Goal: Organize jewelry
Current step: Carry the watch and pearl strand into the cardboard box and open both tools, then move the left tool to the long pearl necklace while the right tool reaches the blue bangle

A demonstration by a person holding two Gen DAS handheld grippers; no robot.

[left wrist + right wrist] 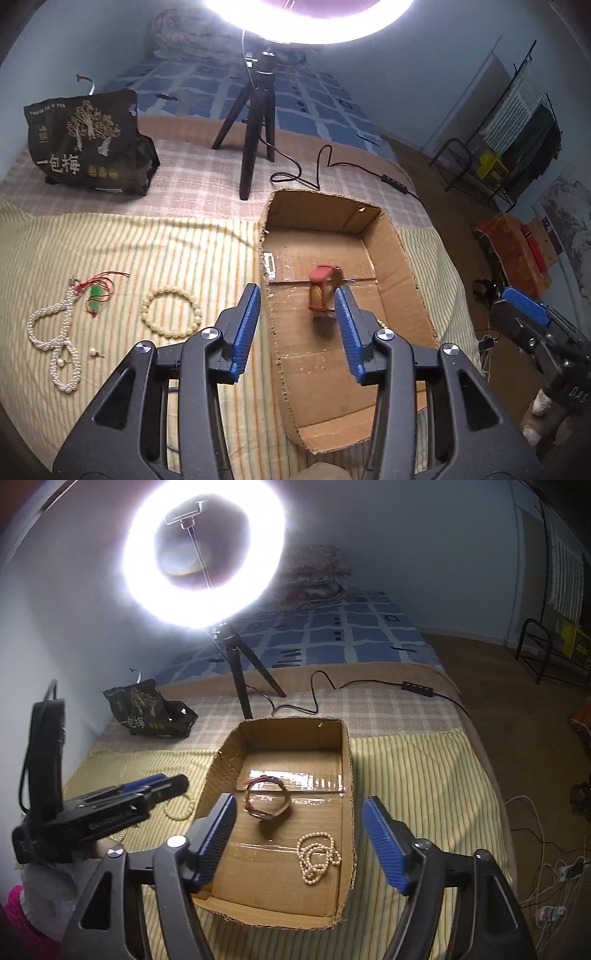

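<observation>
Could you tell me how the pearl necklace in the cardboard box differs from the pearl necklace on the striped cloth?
The boxed pearl necklace lies bunched in tight coils; the pearl necklace on the striped cloth sprawls in longer loops. The first already sits inside the cardboard box; the second remains outside. Both are pale bead strands.

Cardboard box (345,775) stood open-topped, watch (266,798) and pearl strand (318,856) leaving bare floor between, tripod (243,679) and cable (317,698) crowded its far side.
</observation>
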